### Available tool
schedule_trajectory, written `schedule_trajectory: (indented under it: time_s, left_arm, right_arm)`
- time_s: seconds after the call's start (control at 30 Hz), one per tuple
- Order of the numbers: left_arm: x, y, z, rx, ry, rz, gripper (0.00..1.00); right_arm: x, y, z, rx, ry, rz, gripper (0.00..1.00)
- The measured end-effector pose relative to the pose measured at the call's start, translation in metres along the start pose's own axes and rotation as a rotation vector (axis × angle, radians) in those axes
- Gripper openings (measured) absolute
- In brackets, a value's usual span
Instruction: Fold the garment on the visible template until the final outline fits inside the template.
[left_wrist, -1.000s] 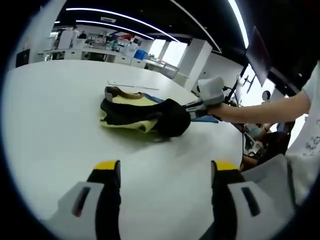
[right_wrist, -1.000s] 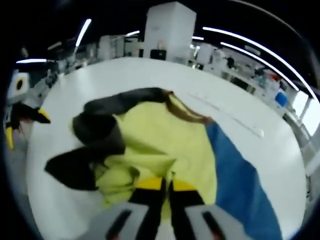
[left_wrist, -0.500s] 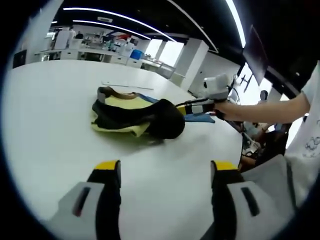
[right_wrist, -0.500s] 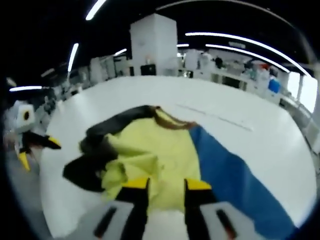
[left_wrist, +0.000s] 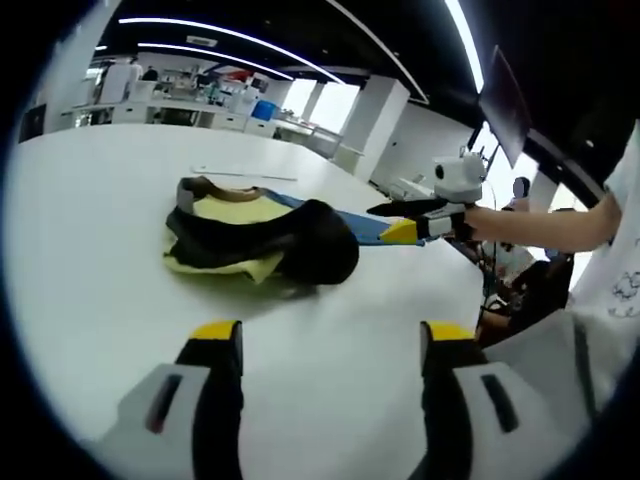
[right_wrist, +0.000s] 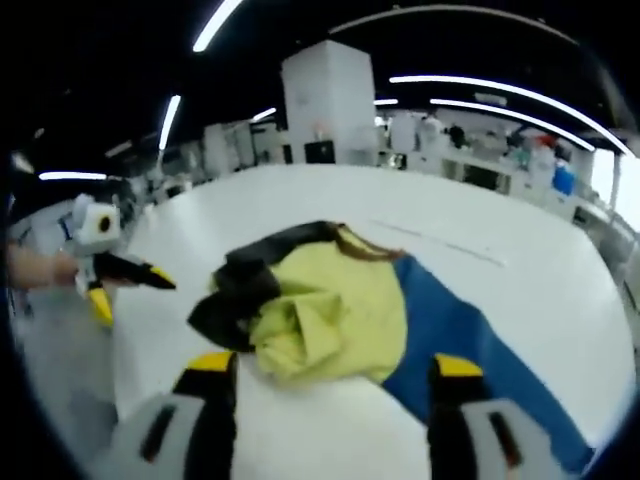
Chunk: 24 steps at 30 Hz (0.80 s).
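A yellow garment (left_wrist: 232, 238) with black sleeves lies bunched on a white table (left_wrist: 90, 210), partly over a blue template (left_wrist: 355, 226). Low in the left gripper view my left gripper (left_wrist: 332, 338) is open over bare table, well short of the garment. Past the template's right end, my right gripper (left_wrist: 397, 221) hangs open with nothing in it. In the right gripper view the garment (right_wrist: 325, 305) covers the left part of the blue template (right_wrist: 455, 335), and my right gripper (right_wrist: 333, 368) stands open just short of it. The left gripper (right_wrist: 130, 290) is at the far left.
A person's arm (left_wrist: 545, 225) reaches in from the right. A thin pale strip (left_wrist: 245, 173) lies on the table beyond the garment. Desks, shelves and a white pillar (right_wrist: 330, 105) stand far behind the table. Bare tabletop surrounds the garment.
My right gripper has let go of the yellow cloth, opened wide and drawn back from the garment. The left gripper has stayed open in about the same place.
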<state>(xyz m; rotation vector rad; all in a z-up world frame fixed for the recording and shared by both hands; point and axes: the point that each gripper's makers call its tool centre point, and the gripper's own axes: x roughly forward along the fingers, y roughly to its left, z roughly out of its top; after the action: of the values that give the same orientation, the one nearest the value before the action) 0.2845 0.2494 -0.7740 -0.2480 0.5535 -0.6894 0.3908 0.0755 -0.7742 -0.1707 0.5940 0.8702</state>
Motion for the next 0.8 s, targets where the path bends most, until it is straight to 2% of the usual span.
schedule_trajectory:
  time_s: [0.17, 0.47, 0.57, 0.63, 0.7, 0.8]
  left_arm:
    - [0.007, -0.003, 0.003, 0.029, 0.011, -0.014, 0.69]
    - [0.021, -0.012, 0.011, 0.061, 0.004, -0.033, 0.67]
    - [0.026, -0.012, 0.014, 0.157, 0.001, -0.008, 0.58]
    - [0.031, -0.019, 0.015, 0.158, -0.003, -0.020, 0.53]
    - [0.037, -0.020, 0.015, 0.166, -0.004, -0.023, 0.53]
    - [0.044, -0.021, 0.016, 0.197, -0.010, -0.016, 0.47]
  right_arm:
    - [-0.017, 0.004, -0.004, 0.023, -0.019, 0.002, 0.99]
    - [-0.039, 0.003, -0.018, 0.009, -0.004, -0.013, 0.99]
    - [-0.044, 0.012, -0.022, 0.006, 0.007, -0.005, 0.99]
    - [-0.047, 0.014, -0.025, -0.021, 0.019, -0.008, 0.99]
    - [-0.049, 0.015, -0.028, -0.029, 0.025, -0.008, 0.99]
    - [-0.053, 0.019, -0.032, -0.039, 0.031, -0.012, 0.99]
